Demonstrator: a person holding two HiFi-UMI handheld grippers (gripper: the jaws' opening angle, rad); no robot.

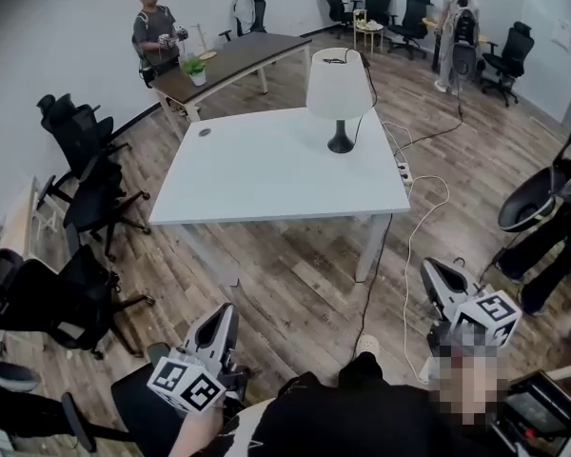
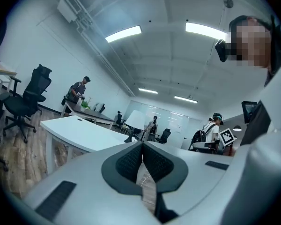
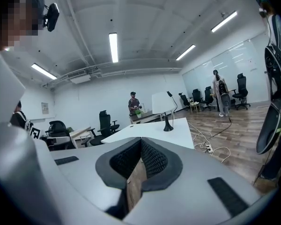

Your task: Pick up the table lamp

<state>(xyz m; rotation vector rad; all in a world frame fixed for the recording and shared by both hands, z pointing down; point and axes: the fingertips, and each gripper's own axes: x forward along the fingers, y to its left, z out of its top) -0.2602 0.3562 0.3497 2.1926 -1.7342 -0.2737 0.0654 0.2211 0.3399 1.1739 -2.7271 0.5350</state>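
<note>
The table lamp (image 1: 340, 95), with a white shade and a black base, stands upright near the far right corner of the white table (image 1: 266, 174). It also shows in the left gripper view as the lamp (image 2: 135, 122) and in the right gripper view as the lamp (image 3: 163, 108). My left gripper (image 1: 223, 320) is shut and empty, low at the left, well short of the table. My right gripper (image 1: 435, 276) is shut and empty too, at the lower right over the floor. In their own views the left gripper (image 2: 142, 159) and right gripper (image 3: 140, 157) show pads pressed together.
Black office chairs (image 1: 90, 198) crowd the table's left side. A white power strip (image 1: 404, 172) and cables (image 1: 411, 246) trail on the wooden floor right of the table. A person (image 1: 156, 31) stands by a dark desk (image 1: 233, 62) at the back; another chair (image 1: 542, 203) is at far right.
</note>
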